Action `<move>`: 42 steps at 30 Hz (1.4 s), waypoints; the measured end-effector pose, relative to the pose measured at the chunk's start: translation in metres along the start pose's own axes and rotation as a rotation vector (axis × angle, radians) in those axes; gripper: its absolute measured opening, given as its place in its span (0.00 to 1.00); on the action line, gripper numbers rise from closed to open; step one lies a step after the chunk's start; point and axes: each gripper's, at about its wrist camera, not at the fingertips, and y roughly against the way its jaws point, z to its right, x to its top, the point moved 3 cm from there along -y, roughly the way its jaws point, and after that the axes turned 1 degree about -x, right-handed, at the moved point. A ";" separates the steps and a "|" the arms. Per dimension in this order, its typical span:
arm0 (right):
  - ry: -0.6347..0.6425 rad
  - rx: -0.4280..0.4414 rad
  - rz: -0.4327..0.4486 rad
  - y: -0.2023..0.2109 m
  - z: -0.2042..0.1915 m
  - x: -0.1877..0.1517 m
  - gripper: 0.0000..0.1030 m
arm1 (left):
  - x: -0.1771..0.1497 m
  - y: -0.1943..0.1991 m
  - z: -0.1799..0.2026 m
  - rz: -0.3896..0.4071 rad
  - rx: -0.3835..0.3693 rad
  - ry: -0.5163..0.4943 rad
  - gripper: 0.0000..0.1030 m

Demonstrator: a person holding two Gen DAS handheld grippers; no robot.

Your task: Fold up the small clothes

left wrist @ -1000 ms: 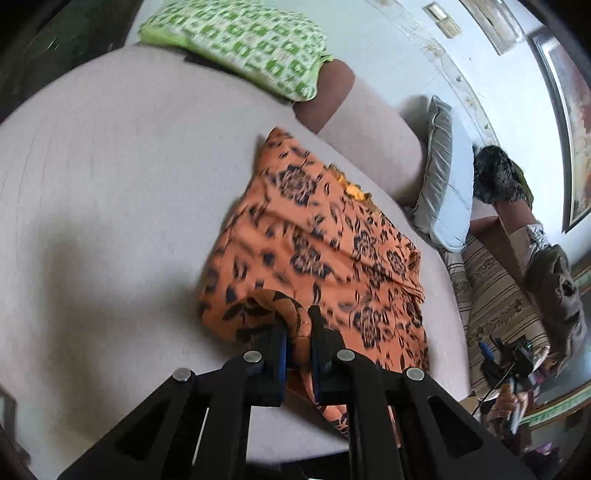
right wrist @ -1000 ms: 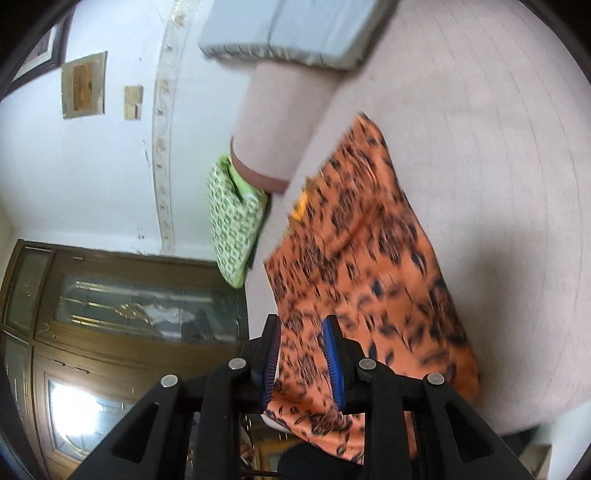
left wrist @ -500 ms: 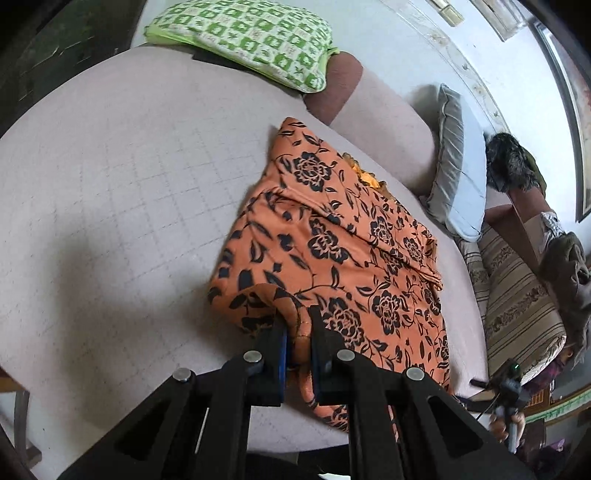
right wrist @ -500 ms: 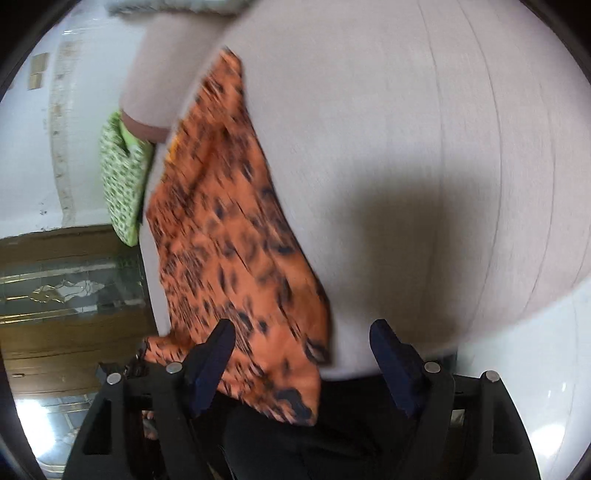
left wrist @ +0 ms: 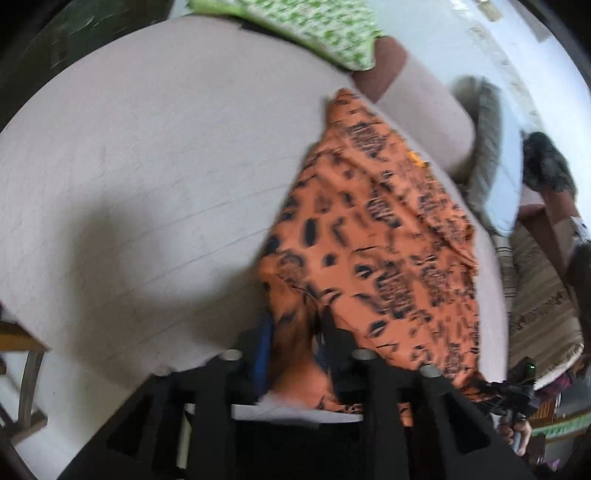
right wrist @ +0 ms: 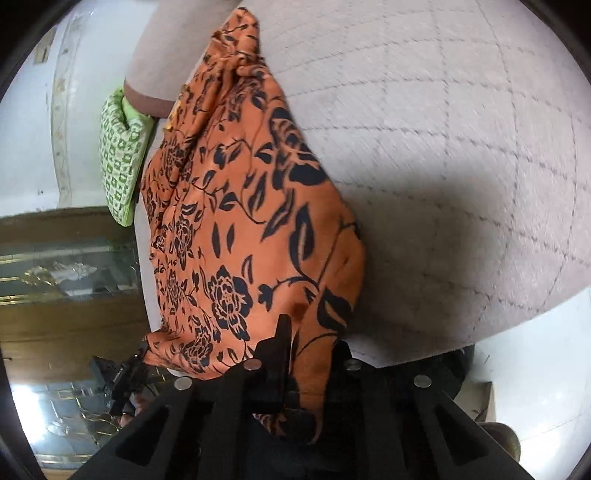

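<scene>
The orange floral garment lay on the quilted, pale pink mattress of a bed, folded into a long shape running from the near edge toward the far end. Its near end overhung the near edge of the mattress.

Left tool: the jaws were opening, with a bunched corner of the garment between them. In the left wrist view the blue pad of the left finger stood apart from the cloth on its side; whether the other pad touched the cloth could not be told because of motion blur. This corner was the near left corner of the garment, at the near edge of the mattress.

Right tool: the jaws stood narrow and clamped on a fold of the garment at its near right corner. The cloth passed between the fingers and hung down below them, past the near edge of the mattress.

Surroundings: a green and white patterned pillow lay at the far end of the bed, just beyond the far tip of the garment. A grey cushion stood to the right of the garment in the left wrist view. A wooden cabinet with glass doors stood on the left in the right wrist view.
</scene>
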 end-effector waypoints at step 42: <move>0.064 0.217 0.258 0.077 -0.103 0.156 0.15 | 0.140 -0.025 0.086 0.010 -0.255 -0.027 0.09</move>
